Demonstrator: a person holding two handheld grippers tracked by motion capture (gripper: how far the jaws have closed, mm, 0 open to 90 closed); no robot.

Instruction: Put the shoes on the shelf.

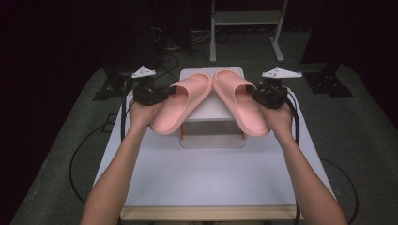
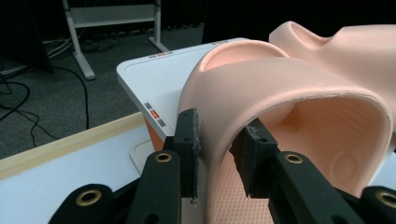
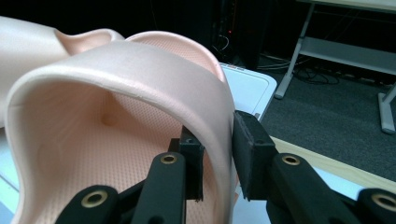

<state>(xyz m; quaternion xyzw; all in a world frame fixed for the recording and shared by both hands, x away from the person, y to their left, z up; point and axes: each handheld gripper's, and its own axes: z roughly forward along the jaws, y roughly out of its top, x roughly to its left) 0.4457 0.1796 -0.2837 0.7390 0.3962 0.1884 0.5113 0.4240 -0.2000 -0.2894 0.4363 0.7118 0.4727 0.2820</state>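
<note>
2 forearms enter from the near table edge, each hand holding 1 gripper above the white table (image 1: 206,178). The left gripper (image 1: 151,93) has its jaws clamped on the outer side of the strap of the left pink slipper (image 1: 180,102); in the left gripper view the 2 black pads (image 2: 189,149) press the strap wall of that slipper (image 2: 289,112) from inside and outside. The right gripper (image 1: 265,93) pinches the right pink slipper (image 1: 241,105) the same way, its pads (image 3: 250,149) closed on the strap edge (image 3: 140,93). Both slippers are lifted, heels toward the person, toes nearly meeting over a white box with orange trim (image 1: 213,112) at mid-table. Beyond the table, a white metal frame (image 1: 246,23) stands on the dark floor.
</note>
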